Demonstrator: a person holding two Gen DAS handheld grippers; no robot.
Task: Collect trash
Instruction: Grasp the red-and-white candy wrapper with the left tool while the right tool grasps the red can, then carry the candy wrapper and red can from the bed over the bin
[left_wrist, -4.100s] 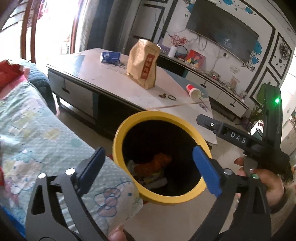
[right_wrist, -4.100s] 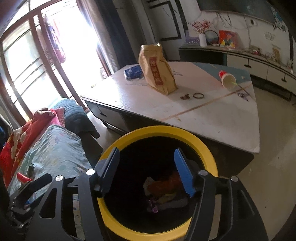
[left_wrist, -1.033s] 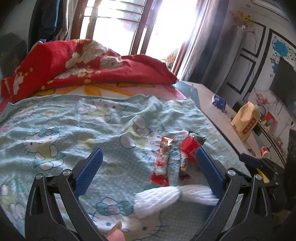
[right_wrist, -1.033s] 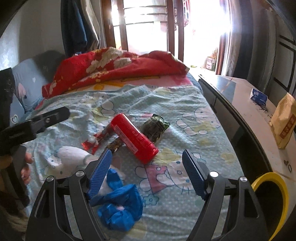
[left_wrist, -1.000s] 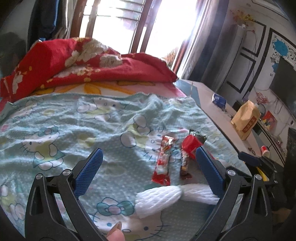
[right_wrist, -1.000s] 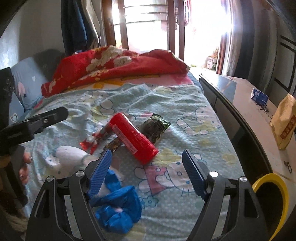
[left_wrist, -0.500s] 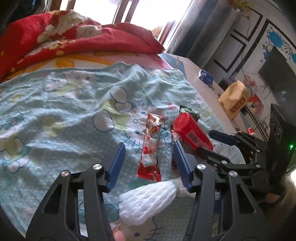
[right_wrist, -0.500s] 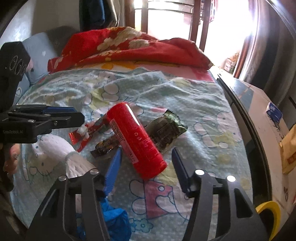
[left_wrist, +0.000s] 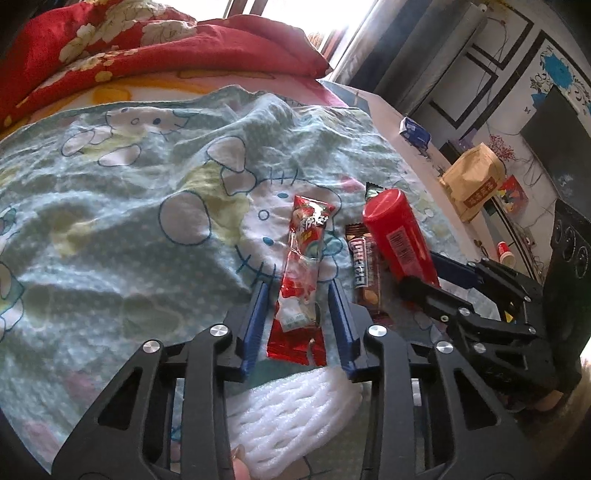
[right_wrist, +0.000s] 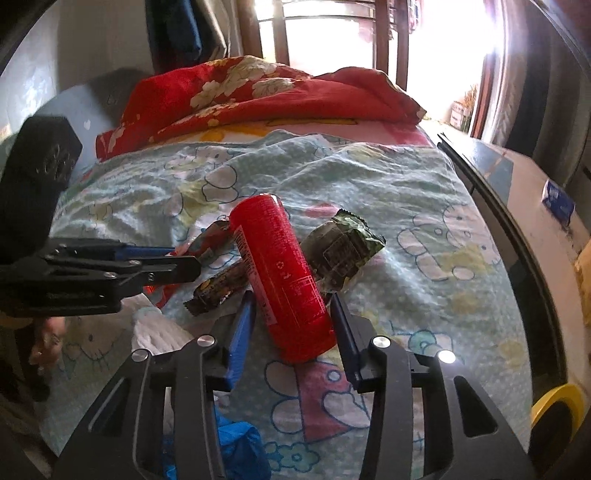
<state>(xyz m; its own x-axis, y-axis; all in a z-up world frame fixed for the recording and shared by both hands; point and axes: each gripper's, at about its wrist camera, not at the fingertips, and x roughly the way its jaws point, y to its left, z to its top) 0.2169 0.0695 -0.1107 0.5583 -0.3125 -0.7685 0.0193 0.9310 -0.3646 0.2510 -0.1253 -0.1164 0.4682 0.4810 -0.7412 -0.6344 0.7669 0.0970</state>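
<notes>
- Trash lies on a cartoon-print bedsheet (left_wrist: 110, 206): red snack wrapper (left_wrist: 303, 273), brown bar wrapper (left_wrist: 364, 271), red can (right_wrist: 284, 277) on its side, green foil packet (right_wrist: 341, 251), white foam net (left_wrist: 291, 417), blue crumpled bag (right_wrist: 240, 454).
- Left gripper (left_wrist: 297, 295): jaws partly open, one each side of the red snack wrapper's near half. Contact w/ pads can't be confirmed; wrapper flat on sheet.
- Right gripper (right_wrist: 291, 317): jaws partly open, straddling the can's near end. Right finger looks to be against the can; left finger just clear.
- Brown bar wrapper sits between snack wrapper and can, just beside both.
- Green packet: far-right of the can, touching or nearly so.
- Foam net: near side, under the left gripper's frame.
- Blue bag: near-left in right wrist view, below the gripper.
- Red floral quilt (right_wrist: 258, 96) bunched at far end of bed.
- Yellow-rimmed bin (right_wrist: 554, 402): near right, off the bed edge.
- Low table (right_wrist: 535, 206) to the right, w/ blue pack (right_wrist: 557, 203) and brown paper bag (left_wrist: 472, 181).
</notes>
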